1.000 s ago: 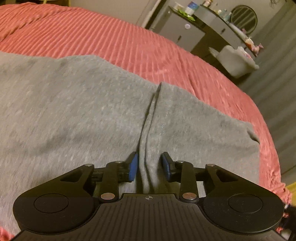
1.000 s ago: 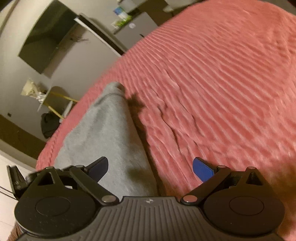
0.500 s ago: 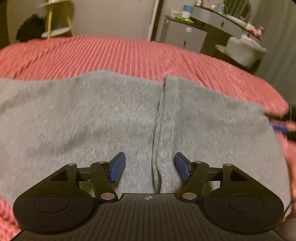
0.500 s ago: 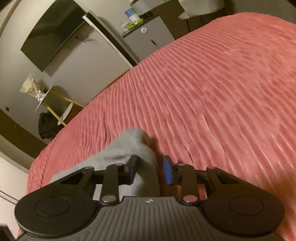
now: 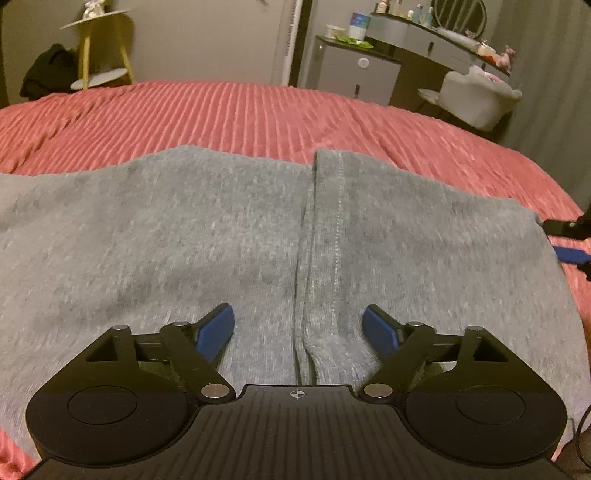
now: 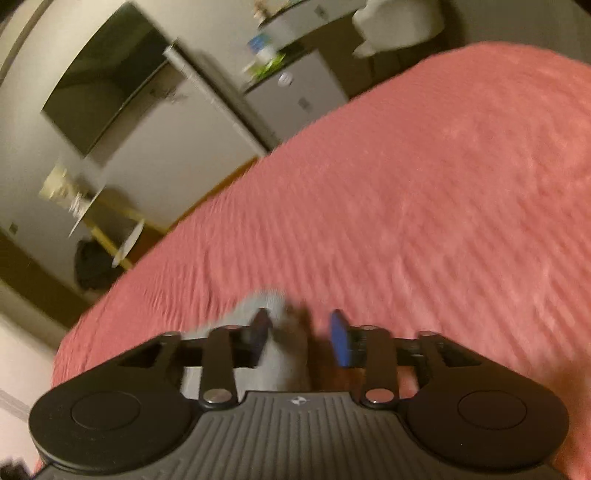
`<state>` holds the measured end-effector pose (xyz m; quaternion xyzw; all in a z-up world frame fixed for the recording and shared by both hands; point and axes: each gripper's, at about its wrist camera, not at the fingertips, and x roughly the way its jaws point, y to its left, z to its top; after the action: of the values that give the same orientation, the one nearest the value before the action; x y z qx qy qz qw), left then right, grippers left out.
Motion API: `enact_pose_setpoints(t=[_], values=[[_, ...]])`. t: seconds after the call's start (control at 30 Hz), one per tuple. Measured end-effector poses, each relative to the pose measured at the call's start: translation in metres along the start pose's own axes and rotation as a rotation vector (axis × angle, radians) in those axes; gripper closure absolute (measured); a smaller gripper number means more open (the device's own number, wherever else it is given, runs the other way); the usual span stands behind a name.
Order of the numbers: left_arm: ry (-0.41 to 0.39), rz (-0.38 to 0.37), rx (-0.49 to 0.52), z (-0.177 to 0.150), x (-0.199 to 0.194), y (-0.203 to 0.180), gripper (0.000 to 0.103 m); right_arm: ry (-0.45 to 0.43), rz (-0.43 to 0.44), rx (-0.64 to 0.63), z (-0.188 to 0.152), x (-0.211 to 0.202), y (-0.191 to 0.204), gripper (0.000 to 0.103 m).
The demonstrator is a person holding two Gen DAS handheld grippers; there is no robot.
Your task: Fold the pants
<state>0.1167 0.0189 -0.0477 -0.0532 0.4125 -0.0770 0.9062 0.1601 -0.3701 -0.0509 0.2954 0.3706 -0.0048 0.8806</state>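
Grey pants (image 5: 184,240) lie flat on the red ribbed bedspread (image 5: 258,110). A stitched fold ridge (image 5: 314,258) runs down their middle toward me. My left gripper (image 5: 299,328) straddles the near end of that ridge. Its jaws are opening and stand wide, with neither blue pad touching the cloth ridge. At the pants' right edge, my right gripper (image 5: 570,240) shows in the left wrist view. In the blurred right wrist view, a grey corner of the pants (image 6: 286,354) sits between the opening jaws of the right gripper (image 6: 299,321). The cloth rests against the left pad, with a gap to the right pad.
Beyond the bed stand a grey cabinet (image 5: 354,74), a dresser with a round mirror (image 5: 458,14) and a white chair (image 5: 476,99). A yellow side table (image 5: 99,48) and a dark bundle (image 5: 48,74) are at the far left. A dark screen (image 6: 107,85) hangs on the wall.
The left jaws spread wide off the fold ridge and the view levelled. The right gripper slid to the pants' corner, closed on it, and its jaws have since parted.
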Motion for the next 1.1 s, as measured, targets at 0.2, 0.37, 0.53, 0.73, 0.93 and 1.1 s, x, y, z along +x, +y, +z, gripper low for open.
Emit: enact_pose_setpoints(t=[0.2,0.37,0.53,0.73,0.93,1.1], values=[[0.000,-0.004,-0.006,-0.001,-0.003,0.002,0.017,0.036,-0.014,0.017,0.005,0.030,0.002,0.086],[0.001,0.001,-0.004,-0.001,-0.003,0.001,0.017,-0.029,-0.101,-0.024,0.018,0.040,0.011,0.090],[0.001,-0.011,-0.009,-0.001,-0.002,0.002,0.013,-0.022,-0.048,0.047,0.005,0.006,-0.008,0.086],[0.002,-0.015,-0.008,-0.001,-0.002,0.001,0.013,0.006,0.037,0.134,-0.008,-0.012,-0.029,0.055],[-0.001,-0.028,-0.033,-0.001,-0.003,0.004,0.012,0.077,0.143,0.238,-0.005,0.015,-0.041,0.057],[-0.005,-0.047,-0.048,-0.001,-0.002,0.006,0.009,0.142,0.214,0.325,0.005,0.048,-0.044,0.063]])
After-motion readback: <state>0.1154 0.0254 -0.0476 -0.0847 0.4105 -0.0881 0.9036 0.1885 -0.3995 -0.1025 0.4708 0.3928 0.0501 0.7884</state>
